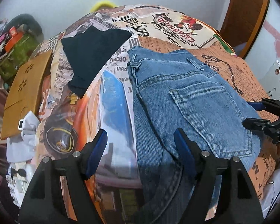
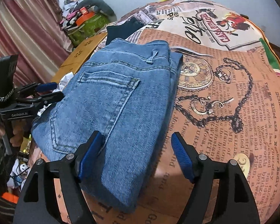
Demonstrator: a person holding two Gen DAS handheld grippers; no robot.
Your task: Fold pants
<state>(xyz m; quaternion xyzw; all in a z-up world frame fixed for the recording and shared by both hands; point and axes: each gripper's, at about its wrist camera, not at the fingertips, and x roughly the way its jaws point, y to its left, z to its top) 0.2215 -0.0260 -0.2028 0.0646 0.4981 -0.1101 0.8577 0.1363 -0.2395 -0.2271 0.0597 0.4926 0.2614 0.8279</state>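
Note:
Blue denim pants point(image 1: 186, 100) lie folded into a compact stack on the printed bedspread point(image 1: 110, 97), back pocket up; they also show in the right wrist view point(image 2: 110, 100). My left gripper point(image 1: 141, 140) is open and empty, hovering over the near left edge of the pants. My right gripper point(image 2: 137, 141) is open and empty, over the near right edge of the pants. The right gripper shows at the right edge of the left wrist view point(image 1: 252, 113), and the left gripper at the left of the right wrist view point(image 2: 56, 91).
A dark folded garment point(image 1: 95, 56) lies on the bedspread beyond the pants. A wooden board point(image 1: 26, 91) leans at the bed's left side. A green box point(image 1: 16, 56) with clutter stands behind it. A pink curtain point(image 2: 24, 43) hangs at the left.

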